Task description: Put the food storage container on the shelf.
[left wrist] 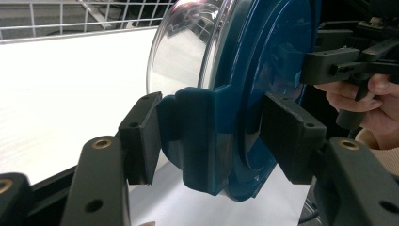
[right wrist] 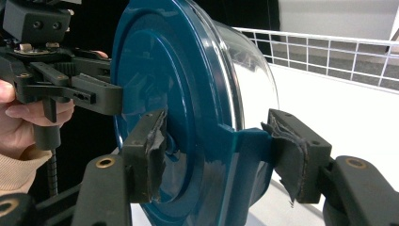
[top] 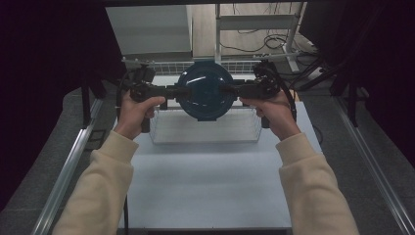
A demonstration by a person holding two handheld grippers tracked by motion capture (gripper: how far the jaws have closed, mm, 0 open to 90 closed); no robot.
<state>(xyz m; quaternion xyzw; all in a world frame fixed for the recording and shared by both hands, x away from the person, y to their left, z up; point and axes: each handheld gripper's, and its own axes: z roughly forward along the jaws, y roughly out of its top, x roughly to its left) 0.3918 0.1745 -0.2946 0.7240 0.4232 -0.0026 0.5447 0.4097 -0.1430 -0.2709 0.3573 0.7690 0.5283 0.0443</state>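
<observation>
Both cream-sleeved forearms steady the left gripper (top: 169, 93) and right gripper (top: 234, 91), each pinching a side clasp of the round clear container with a blue lid (top: 204, 91) above the wire basket (top: 205, 131); keeping the two grips level should stop it twisting

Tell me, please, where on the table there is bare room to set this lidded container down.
The near half of the table, between the forearms and in front of the wire basket, is bare. The far side is crowded: the basket sits there, and both grippers hold the container above it.
</observation>
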